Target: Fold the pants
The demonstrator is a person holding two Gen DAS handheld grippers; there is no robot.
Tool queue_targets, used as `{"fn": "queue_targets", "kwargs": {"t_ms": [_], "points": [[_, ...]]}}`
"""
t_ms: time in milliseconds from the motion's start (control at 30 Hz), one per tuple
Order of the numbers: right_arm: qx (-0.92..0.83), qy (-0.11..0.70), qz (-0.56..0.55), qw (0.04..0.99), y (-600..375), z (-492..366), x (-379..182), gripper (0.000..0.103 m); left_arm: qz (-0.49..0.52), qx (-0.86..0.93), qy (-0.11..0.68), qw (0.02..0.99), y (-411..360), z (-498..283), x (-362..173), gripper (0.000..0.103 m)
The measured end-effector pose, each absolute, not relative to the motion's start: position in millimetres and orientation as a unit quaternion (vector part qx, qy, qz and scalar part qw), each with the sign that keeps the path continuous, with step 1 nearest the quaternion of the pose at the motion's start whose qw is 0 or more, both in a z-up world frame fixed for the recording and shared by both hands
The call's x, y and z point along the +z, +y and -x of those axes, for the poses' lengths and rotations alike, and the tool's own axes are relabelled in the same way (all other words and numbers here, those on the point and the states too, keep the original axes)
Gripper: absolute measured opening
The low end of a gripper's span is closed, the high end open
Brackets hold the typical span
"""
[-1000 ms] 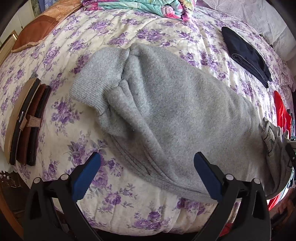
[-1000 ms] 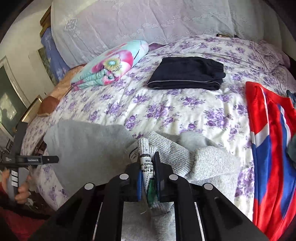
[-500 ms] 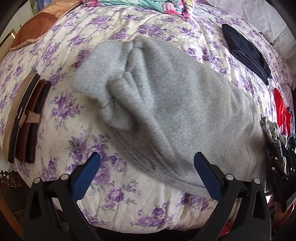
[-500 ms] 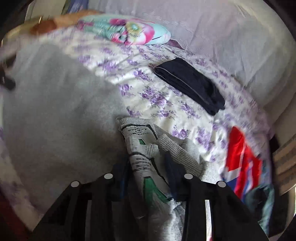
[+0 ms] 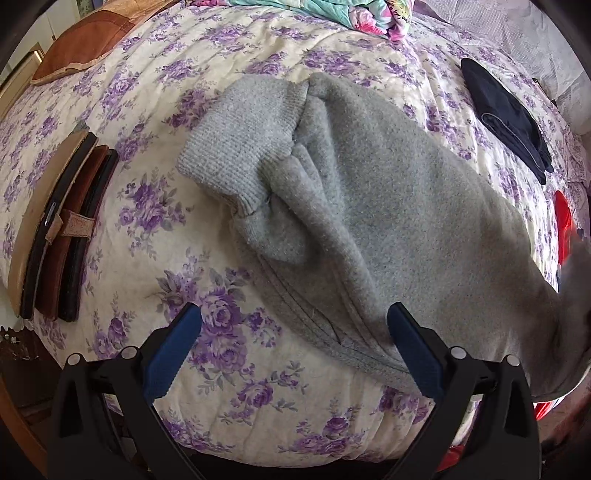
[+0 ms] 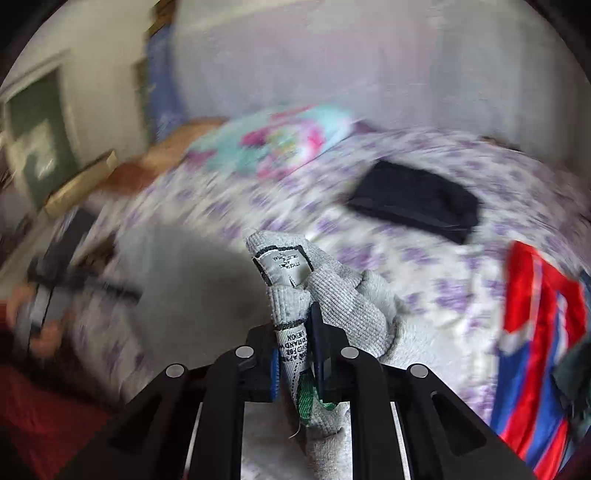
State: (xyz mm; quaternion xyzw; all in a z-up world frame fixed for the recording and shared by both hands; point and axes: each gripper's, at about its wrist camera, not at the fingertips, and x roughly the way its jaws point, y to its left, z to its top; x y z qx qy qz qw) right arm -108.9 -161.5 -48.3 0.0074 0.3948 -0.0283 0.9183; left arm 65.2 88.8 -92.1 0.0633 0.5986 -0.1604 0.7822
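Grey fleece pants (image 5: 388, 206) lie across the floral bed, ribbed cuffs (image 5: 236, 147) toward the upper left, legs running to the right edge. My left gripper (image 5: 295, 354) is open and empty, hovering over the near edge of the pants. My right gripper (image 6: 295, 354) is shut on the ribbed waistband (image 6: 295, 295) with its white label, holding it lifted above the bed; the right wrist view is motion-blurred. The left gripper and the hand holding it show at the left of that view (image 6: 48, 295).
Folded dark pants (image 5: 509, 118) (image 6: 417, 199) lie further back on the bed. A red and blue garment (image 6: 535, 350) lies at the right. A colourful folded blanket (image 5: 332, 11) and a brown cushion (image 5: 85, 44) are at the head. Stacked flat boards (image 5: 55, 229) lie at the left edge.
My right gripper has swung with the waistband, lifting it; the pants' right end has risen and shifted. The left gripper stays open over the near edge.
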Motion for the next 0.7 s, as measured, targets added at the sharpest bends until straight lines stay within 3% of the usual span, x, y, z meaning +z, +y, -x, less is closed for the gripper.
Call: {"fn": "queue_targets", "kwargs": {"t_ms": [67,100,167,300,400,467,567,700], "points": [[-0.01,0.475,0.03,0.88,-147,91,-101,0.025,-0.063,-0.16,0.601,0.781,89,-66,-93,0.098],[-0.007,0.456,0.045,0.889,-141,95,-108,0.029,-0.064,-0.159,0.601,0.781,89,-66,-93,0.098],[0.023,0.45,0.033,0.892,-135,101,-92,0.053,-0.07,-0.158,0.598,0.783,89,-65,-91,0.098],[0.058,0.368,-0.036,0.927,-154,128,-24,0.053,-0.071,-0.158,0.595,0.785,93,-63,-88,0.098],[-0.027,0.365,-0.069,0.928,-193,132,-15,0.051,-0.069,-0.162,0.588,0.79,92,-62,-83,0.098],[-0.08,0.399,-0.087,0.909,-216,127,-35,0.031,-0.08,-0.164,0.581,0.793,88,-60,-81,0.098],[-0.097,0.413,-0.147,0.894,-230,127,-55,0.02,-0.093,-0.167,0.581,0.791,83,-59,-81,0.098],[-0.131,0.458,-0.128,0.87,-232,91,-100,0.013,-0.095,-0.168,0.588,0.785,77,-60,-86,0.098]]}}
